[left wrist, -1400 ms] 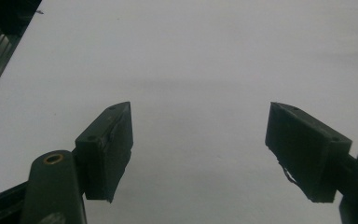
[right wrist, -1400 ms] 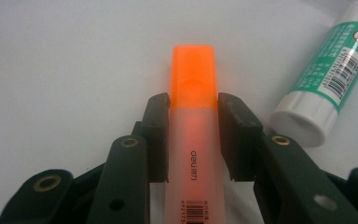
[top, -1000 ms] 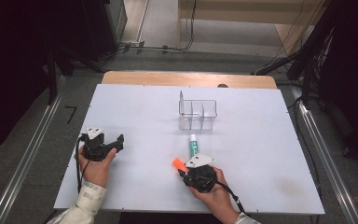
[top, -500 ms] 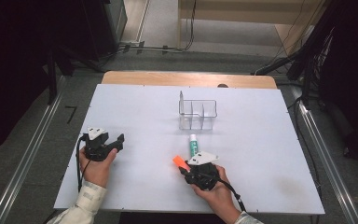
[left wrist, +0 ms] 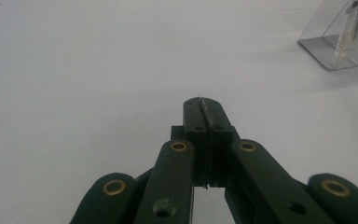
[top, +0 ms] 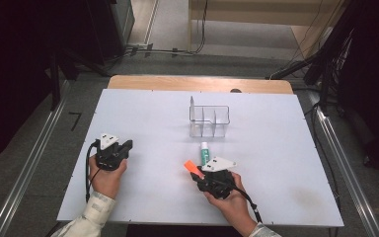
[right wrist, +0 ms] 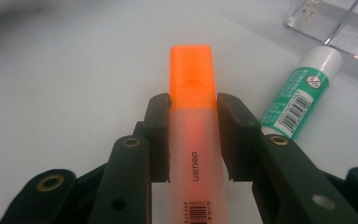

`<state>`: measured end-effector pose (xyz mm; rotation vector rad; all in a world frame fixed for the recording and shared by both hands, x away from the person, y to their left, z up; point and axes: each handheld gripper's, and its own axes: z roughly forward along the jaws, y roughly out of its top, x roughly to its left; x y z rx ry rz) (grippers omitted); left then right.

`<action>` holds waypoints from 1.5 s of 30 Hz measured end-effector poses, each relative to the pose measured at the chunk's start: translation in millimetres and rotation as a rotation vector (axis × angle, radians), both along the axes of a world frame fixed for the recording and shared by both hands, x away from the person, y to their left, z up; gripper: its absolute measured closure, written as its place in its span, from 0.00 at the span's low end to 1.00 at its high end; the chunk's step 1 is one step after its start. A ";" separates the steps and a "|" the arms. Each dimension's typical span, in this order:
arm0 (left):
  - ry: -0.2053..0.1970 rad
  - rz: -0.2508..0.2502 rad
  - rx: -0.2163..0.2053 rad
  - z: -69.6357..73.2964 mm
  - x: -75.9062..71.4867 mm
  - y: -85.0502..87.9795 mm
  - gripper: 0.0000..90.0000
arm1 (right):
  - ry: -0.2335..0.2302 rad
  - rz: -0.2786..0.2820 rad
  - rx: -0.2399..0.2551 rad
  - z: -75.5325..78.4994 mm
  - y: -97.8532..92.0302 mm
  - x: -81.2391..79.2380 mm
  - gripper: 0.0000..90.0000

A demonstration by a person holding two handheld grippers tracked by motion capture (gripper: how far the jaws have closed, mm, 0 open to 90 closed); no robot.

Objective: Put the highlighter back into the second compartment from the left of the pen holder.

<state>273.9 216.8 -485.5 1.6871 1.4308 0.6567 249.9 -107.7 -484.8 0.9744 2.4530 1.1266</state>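
My right gripper is shut on an orange highlighter, whose capped end sticks out past the pads; in the high view this gripper is at the front centre of the table and the highlighter points to the far left. A green and white glue stick lies just to its right, also seen in the high view as the glue stick. My left gripper has just been closing and is shut with nothing between its pads; it rests at the front left.
A clear plastic organiser with several compartments stands at the middle of the white table; its corner shows in the left gripper view. A wooden strip runs along the far edge. Cables trail from both grippers.
The left gripper's jaws have closed from wide open to shut. Both hands stay in place and the right gripper keeps its hold on the highlighter.
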 end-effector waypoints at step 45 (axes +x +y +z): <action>0.037 -0.361 -0.225 15.3 17.0 -115.0 1.00 | -0.086 -0.001 0.115 42.9 8.8 25.7 0.72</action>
